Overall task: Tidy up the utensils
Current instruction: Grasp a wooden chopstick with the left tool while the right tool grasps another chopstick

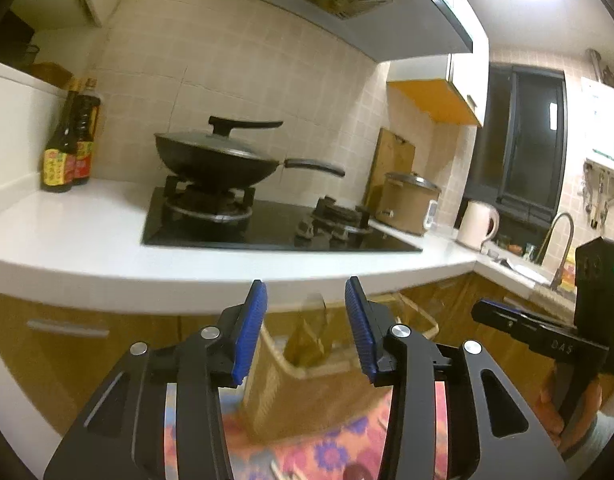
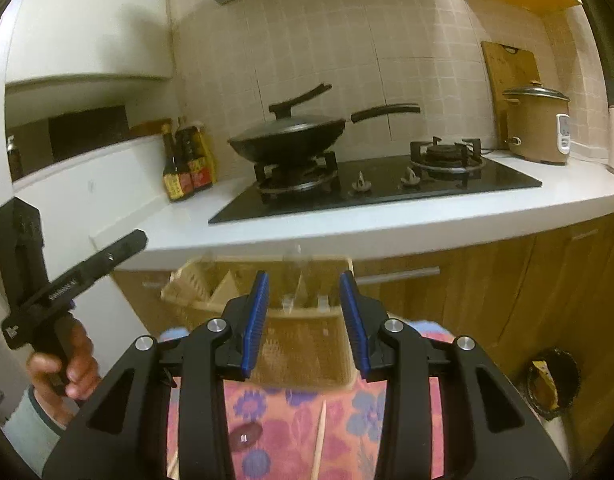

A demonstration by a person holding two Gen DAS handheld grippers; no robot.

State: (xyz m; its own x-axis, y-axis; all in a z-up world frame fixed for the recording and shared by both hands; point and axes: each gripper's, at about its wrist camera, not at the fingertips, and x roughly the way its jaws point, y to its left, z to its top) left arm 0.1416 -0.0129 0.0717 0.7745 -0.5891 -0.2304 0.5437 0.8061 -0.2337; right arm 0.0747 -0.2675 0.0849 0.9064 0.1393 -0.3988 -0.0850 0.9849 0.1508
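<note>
A woven basket (image 2: 303,344) with divided compartments stands on a flowered pink cloth (image 2: 283,432), just ahead of both grippers; it also shows in the left wrist view (image 1: 307,392). A wooden chopstick (image 2: 318,440) and a dark red spoon (image 2: 246,437) lie on the cloth below my right gripper (image 2: 305,316). The right gripper is open and empty. My left gripper (image 1: 306,320) is open and empty, held above the cloth in front of the basket. The spoon shows at the bottom of the left view (image 1: 357,473).
A white counter (image 2: 347,228) carries a black hob with a lidded wok (image 2: 287,140), sauce bottles (image 2: 185,172), a rice cooker (image 2: 537,128) and a kettle (image 1: 477,224). Wooden cabinets stand below. A bin (image 2: 553,380) is on the floor at right. A sink (image 1: 547,276) is far right.
</note>
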